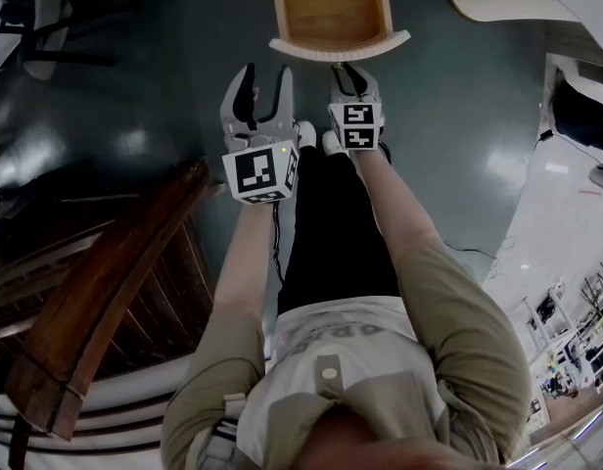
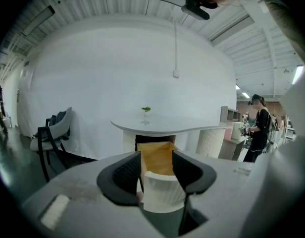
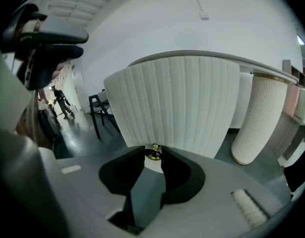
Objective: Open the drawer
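The drawer is tan wood inside, its front ribbed white.

Head view looks down; gripper views face the shared drawer.

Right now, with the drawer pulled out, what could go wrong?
1. The right claw pinches the small brass knob only at its tips, so it could slip off.
2. The drawer already stands well out. More pulling might bring it right out, near the person's shoes.

Open drawer blocks ahead; wooden furniture crowds the left.
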Motion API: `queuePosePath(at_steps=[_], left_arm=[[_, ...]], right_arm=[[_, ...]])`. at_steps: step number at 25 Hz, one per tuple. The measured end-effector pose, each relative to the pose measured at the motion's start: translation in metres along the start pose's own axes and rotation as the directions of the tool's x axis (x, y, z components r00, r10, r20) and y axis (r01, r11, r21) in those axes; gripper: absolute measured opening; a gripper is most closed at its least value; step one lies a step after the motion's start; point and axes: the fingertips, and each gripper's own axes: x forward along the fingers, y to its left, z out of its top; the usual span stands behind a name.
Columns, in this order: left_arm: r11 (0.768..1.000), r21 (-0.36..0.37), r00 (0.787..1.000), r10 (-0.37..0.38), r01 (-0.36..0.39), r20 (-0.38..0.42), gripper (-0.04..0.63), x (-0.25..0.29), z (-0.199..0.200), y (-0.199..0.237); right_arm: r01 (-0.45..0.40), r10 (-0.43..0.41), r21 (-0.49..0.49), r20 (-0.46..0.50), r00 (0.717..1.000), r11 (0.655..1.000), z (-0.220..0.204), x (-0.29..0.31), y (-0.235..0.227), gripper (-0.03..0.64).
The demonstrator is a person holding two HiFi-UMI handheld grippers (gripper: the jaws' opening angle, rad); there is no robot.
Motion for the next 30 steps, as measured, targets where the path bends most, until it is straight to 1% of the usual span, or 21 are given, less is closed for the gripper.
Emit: queuePosePath(at_steps=[1, 2, 4, 6, 10, 12, 14, 17, 20, 21, 23, 26, 30], left_arm=[[1.0, -0.002, 1.0, -0.001, 0.001, -0.002, 0.21, 0.0, 0.002, 0.0], [1.0, -0.002, 1.0, -0.004, 0.004, -0.005, 0.21, -0.001, 0.005, -0.001], [1.0, 0.001, 1.0, -0.013, 0.013, -0.009, 0.209, -0.001, 0.01, -0.004], [1.0, 0.001, 1.0, -0.017, 0.017, -0.009, 0.209, -0.001, 0.017, -0.005], [1.0, -0.007, 1.0, -0.01, 0.01, -0.003, 0.21, -0.001, 0.034, -0.003], [1.0, 0.0, 1.0, -0.016, 0.016, -0.013, 0.21, -0.005, 0.042, -0.003], [1.0, 0.002, 1.0, -0.014, 0.014, -0.019, 0.21, -0.01, 0.053, 0.001], [1.0, -0.006, 1.0, -0.007, 0.006, -0.011, 0.212, -0.019, 0.08, 0.008], [1.0, -0.004, 1.0, -0.008, 0.008, 0.012, 0.215, -0.029, 0.116, 0.012], [1.0, -0.004, 1.0, -0.006, 0.006, 0.023, 0.234, -0.032, 0.129, 0.013], [1.0, -0.005, 0.999, 0.0, 0.0, 0.053, 0.249, -0.038, 0.157, 0.018], [1.0, -0.002, 0.994, 0.0, 0.0, 0.113, 0.279, -0.049, 0.201, 0.024], [0.999, 0.026, 0.981, -0.03, 0.025, 0.191, 0.334, -0.058, 0.256, 0.019]], right_arm=[[0.0, 0.0, -0.002, -0.016, 1.0, 1.0, 0.0, 0.0, 0.0, 0.109], [0.002, -0.002, -0.002, -0.027, 1.0, 1.0, 0.0, -0.001, -0.001, 0.125], [0.005, -0.005, 0.016, -0.03, 1.0, 1.0, 0.002, -0.008, -0.005, 0.183], [0.007, -0.006, 0.036, -0.025, 1.0, 0.999, 0.005, -0.017, -0.01, 0.215], [-0.003, 0.003, 0.024, -0.014, 1.0, 1.0, 0.021, -0.039, -0.018, 0.25], [-0.004, 0.004, 0.035, 0.003, 1.0, 0.999, 0.034, -0.058, -0.023, 0.281], [0.009, -0.01, 0.048, 0.03, 1.0, 0.999, 0.053, -0.081, -0.029, 0.282], [0.024, -0.028, 0.058, 0.081, 0.996, 0.998, 0.092, -0.116, -0.039, 0.284], [0.024, -0.031, 0.054, 0.141, 0.99, 0.998, 0.137, -0.149, -0.048, 0.289], [0.023, -0.032, 0.056, 0.166, 0.986, 0.998, 0.154, -0.16, -0.05, 0.295], [0.025, -0.039, 0.061, 0.224, 0.974, 0.998, 0.191, -0.18, -0.053, 0.304], [0.03, -0.051, 0.071, 0.324, 0.945, 0.997, 0.25, -0.208, -0.055, 0.311], [0.053, -0.079, 0.07, 0.45, 0.89, 0.996, 0.324, -0.245, -0.06, 0.322]])
